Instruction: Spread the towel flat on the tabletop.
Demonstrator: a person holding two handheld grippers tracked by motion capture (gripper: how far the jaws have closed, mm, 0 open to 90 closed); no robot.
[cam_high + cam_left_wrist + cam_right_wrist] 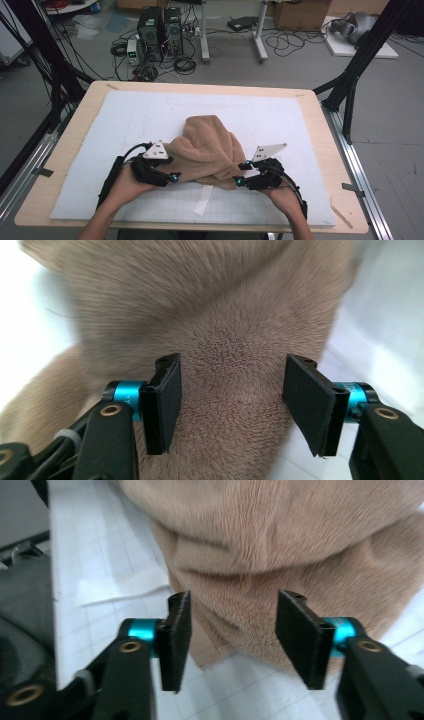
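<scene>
A: What lies on the counter?

B: A tan, fuzzy towel sits bunched in a loose heap near the middle of a white gridded mat that covers most of the wooden top. One rounded fold rises toward the far side; the lower edge spreads toward the person.

A: Where are the tongs?

B: The left tongs sit at the towel's near left edge, the right tongs at its near right edge, each carried by a hand coming in from the bottom of the high view.

A: Are they gripping the cloth?

B: No. In the left gripper view the two black pads stand apart, with the towel's pile showing in the gap just beyond them. The right gripper view shows the same: pads spread, and a folded corner of the towel lying on the mat between and beyond them. Both pairs are released. Whether a pad brushes the fabric is hard to tell, since the right view is somewhat blurred.

A: Anything else nearby?

B: A white strip of tape lies on the mat just in front of the towel, between the two hands.
</scene>
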